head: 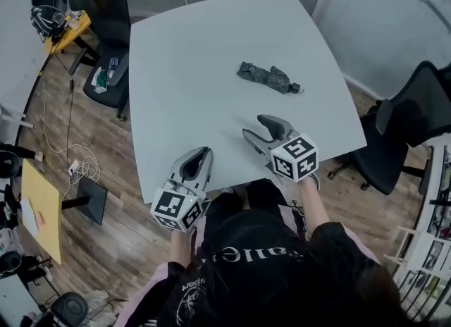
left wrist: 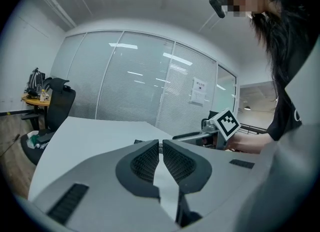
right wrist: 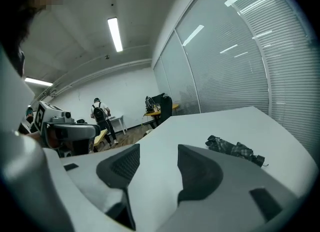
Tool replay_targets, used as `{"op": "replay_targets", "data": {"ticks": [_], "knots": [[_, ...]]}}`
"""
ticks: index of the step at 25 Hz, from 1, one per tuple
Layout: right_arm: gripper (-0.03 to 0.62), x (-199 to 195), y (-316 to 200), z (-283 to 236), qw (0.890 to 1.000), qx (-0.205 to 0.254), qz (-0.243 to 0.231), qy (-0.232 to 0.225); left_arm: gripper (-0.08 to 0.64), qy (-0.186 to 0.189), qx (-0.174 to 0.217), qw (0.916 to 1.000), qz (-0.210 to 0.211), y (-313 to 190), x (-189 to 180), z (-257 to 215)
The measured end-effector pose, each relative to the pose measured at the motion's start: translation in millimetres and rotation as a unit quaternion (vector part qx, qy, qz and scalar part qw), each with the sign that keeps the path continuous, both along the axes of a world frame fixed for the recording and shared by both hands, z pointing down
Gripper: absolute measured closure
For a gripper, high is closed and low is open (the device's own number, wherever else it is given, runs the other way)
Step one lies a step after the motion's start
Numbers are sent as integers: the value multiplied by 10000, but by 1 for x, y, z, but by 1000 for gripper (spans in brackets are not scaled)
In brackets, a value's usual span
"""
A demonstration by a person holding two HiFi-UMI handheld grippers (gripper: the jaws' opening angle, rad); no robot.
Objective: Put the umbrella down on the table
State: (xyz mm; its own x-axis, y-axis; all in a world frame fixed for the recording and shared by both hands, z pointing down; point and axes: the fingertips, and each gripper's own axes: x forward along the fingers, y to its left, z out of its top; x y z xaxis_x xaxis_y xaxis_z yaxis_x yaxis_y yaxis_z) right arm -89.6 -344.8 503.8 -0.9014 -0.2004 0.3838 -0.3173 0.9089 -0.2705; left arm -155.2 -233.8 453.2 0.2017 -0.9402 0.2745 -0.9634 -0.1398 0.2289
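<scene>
The folded umbrella, dark grey with a camouflage print, lies flat on the white table, right of its middle. My right gripper hovers over the near edge, a short way short of the umbrella, jaws open and empty. Its own view shows the umbrella ahead and to the right of the right gripper. My left gripper is at the near left part of the table edge, far from the umbrella. In its own view the left gripper has its tips almost touching with nothing between them.
Black office chairs stand at the table's far left and right. A small yellow table with a bag is at the far left, and cables lie on the wooden floor. Glass partitions enclose the room; a person stands far off.
</scene>
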Motion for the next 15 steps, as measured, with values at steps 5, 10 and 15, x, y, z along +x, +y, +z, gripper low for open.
{"op": "replay_targets", "data": {"ticks": [5, 10, 15], "knots": [[382, 4, 37, -7, 9998, 6, 130, -123, 534, -3, -10, 10000, 60, 25, -5, 5], [420, 7, 71, -14, 9987, -179, 291, -374, 534, 7, 4, 9999, 160, 48, -5, 3], [465, 10, 94, -15, 9983, -212, 358, -419, 534, 4, 93, 9995, 308, 58, 1, 0]]}}
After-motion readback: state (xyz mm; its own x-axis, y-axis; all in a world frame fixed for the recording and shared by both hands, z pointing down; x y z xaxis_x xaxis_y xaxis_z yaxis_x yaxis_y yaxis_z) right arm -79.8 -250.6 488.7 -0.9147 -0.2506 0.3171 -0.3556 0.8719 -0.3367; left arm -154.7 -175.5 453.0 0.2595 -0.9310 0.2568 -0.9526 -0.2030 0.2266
